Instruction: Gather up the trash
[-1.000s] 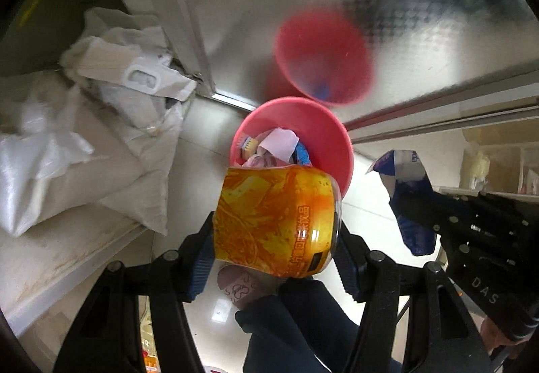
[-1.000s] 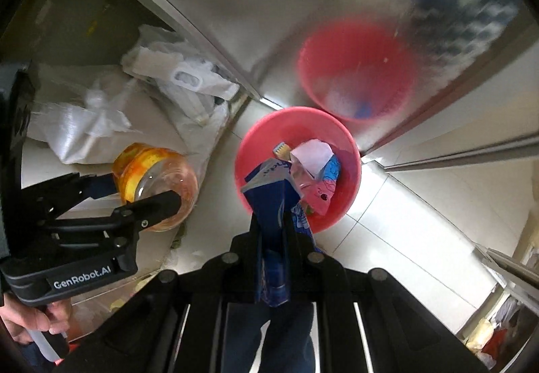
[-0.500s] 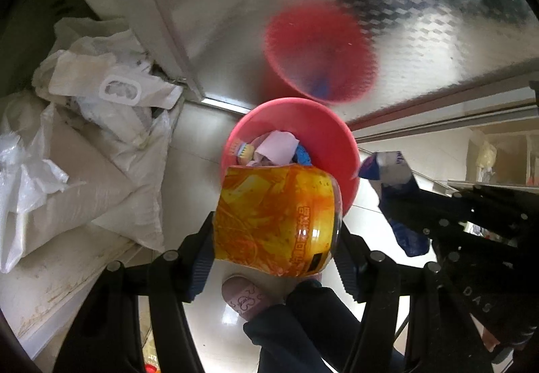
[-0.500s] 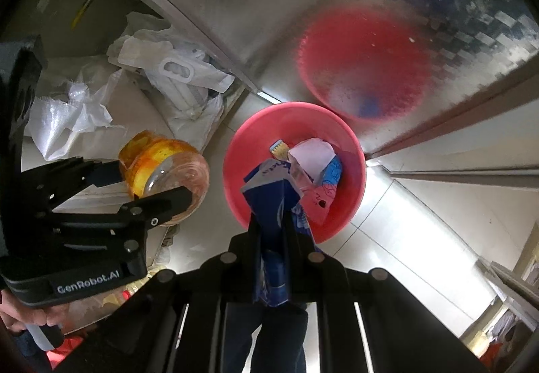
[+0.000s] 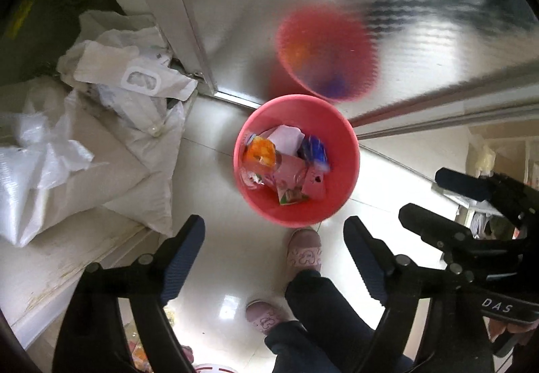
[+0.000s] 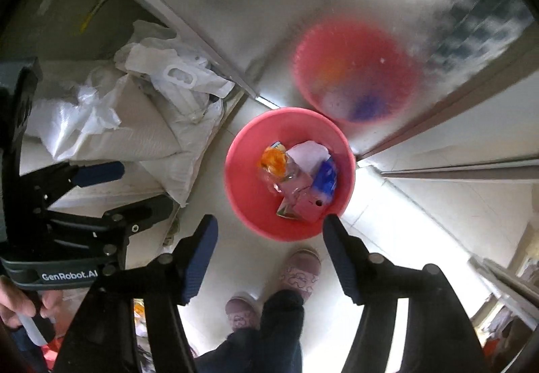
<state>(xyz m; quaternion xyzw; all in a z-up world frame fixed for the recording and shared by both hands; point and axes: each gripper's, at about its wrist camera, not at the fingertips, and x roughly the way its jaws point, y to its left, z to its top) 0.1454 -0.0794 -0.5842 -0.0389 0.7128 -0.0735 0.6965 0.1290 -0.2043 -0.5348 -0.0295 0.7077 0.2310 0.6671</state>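
Both items have left the claws since half a second ago: the orange-labelled plastic bottle and the blue wrapper now lie inside the pink bin. Left claw is spread wide with nothing between its blue-padded fingers; right claw is likewise spread and empty. Each claw hangs above the near rim of the bin, and each appears in the other's view at the frame edge. Bin stands on the pale tiled floor, close against a reflective metal door that shows a blurred pink reflection of it. Contents: bottle at the left side, its orange-labelled end toward the far-left rim and its clear body running toward the bin centre; blue wrapper at the right, long axis roughly far-to-near; a white paper scrap between them toward the far rim; a pink carton nearer the front. White sacks are heaped left of the bin. Pink slippers stand on the floor just below the bin.
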